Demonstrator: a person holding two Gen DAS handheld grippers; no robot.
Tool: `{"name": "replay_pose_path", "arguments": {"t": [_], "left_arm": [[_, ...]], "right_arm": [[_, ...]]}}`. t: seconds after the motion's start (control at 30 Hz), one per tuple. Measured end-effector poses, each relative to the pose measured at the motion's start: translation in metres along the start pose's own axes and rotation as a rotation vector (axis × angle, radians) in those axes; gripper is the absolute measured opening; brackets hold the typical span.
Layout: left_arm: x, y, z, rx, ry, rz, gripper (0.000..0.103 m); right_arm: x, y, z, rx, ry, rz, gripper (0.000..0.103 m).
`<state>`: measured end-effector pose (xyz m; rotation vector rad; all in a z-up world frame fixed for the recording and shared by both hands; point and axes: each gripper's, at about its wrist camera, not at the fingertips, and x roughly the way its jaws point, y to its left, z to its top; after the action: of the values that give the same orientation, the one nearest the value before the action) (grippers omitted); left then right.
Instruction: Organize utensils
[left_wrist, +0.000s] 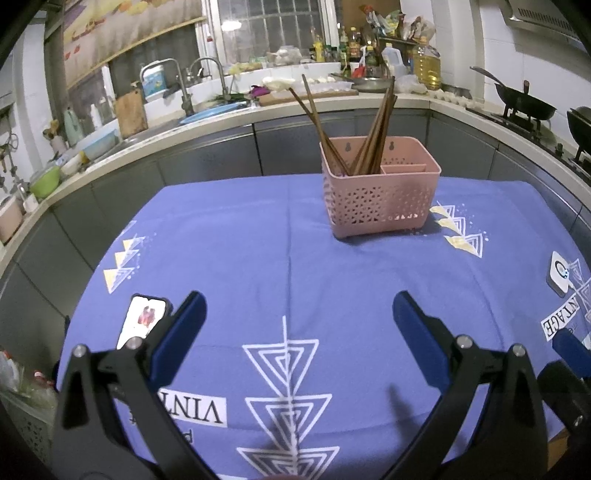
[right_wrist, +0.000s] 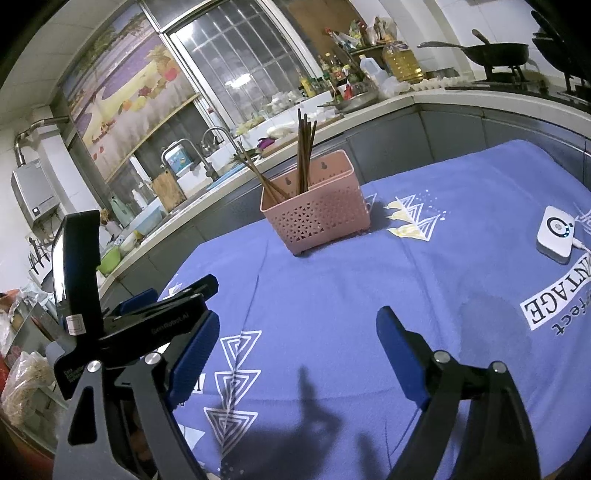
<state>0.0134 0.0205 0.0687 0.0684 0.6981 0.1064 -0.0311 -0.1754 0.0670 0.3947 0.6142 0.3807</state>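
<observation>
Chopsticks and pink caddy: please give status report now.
Left tool and right tool open, empty. Chopsticks upright in pink caddy, left compartment. Path to caddy clear.

left gripper (left_wrist: 299, 314) and right gripper (right_wrist: 297, 332) both tilt downward, jaws spread wide, nothing between their blue pads

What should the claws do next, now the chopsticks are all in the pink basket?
Probably just stay back and finish. The chopsticks already stand in the pink basket, and no loose utensil shows on the blue cloth. The left claw and right claw are both open and empty, well short of the basket.
</observation>
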Motion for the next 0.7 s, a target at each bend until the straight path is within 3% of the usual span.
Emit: {"name": "replay_pose_path", "arguments": {"t": [0.7], "left_arm": [[0.0059, 0.0031, -0.0027, 0.012, 0.007, -0.001, 0.097]], "right_arm": [[0.0039, -0.0009, -0.0032, 0.004, 0.013, -0.003, 0.085]]}}
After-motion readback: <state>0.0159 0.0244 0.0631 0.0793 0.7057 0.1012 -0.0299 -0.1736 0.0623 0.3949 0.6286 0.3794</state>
